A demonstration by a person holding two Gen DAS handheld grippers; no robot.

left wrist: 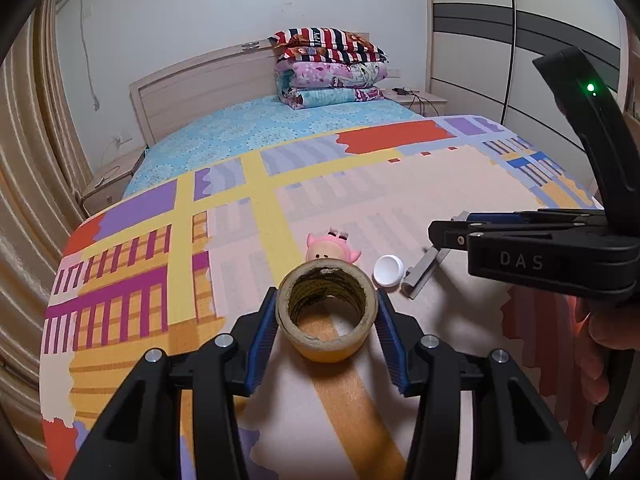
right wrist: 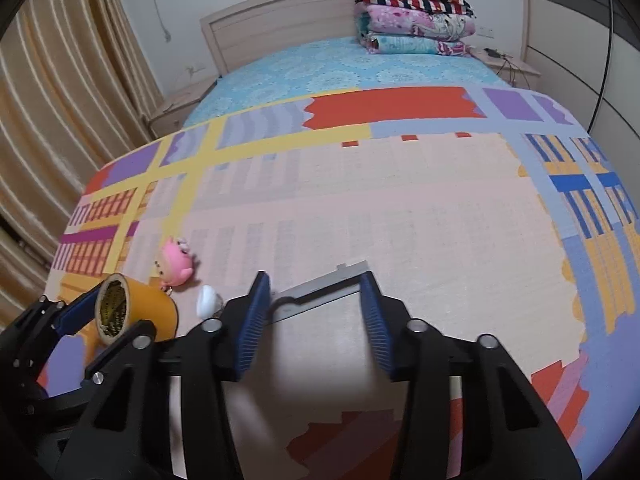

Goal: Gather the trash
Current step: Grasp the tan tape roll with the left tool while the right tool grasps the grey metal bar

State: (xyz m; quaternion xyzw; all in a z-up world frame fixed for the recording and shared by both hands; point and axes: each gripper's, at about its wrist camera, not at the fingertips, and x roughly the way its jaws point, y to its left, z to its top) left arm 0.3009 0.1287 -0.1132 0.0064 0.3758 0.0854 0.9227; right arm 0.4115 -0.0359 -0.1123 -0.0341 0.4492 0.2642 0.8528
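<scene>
A yellow tape roll (left wrist: 326, 314) sits between the blue pads of my left gripper (left wrist: 326, 304), which is shut on it just above the bed mat; it also shows in the right wrist view (right wrist: 132, 312). Behind it lie a pink doll toy (left wrist: 330, 248), a white bottle cap (left wrist: 388, 272) and a grey metal strip (left wrist: 426, 266). My right gripper (right wrist: 316, 292) is open, its pads either side of the grey strip (right wrist: 320, 288). The doll (right wrist: 176, 266) and cap (right wrist: 208, 300) lie to its left.
The patterned mat (right wrist: 400, 200) covers the near half of a bed with a blue sheet (left wrist: 260, 128). Folded quilts (left wrist: 332, 68) are stacked by the headboard. Curtains (left wrist: 24, 200) hang at left, a wardrobe (left wrist: 520, 40) stands at right.
</scene>
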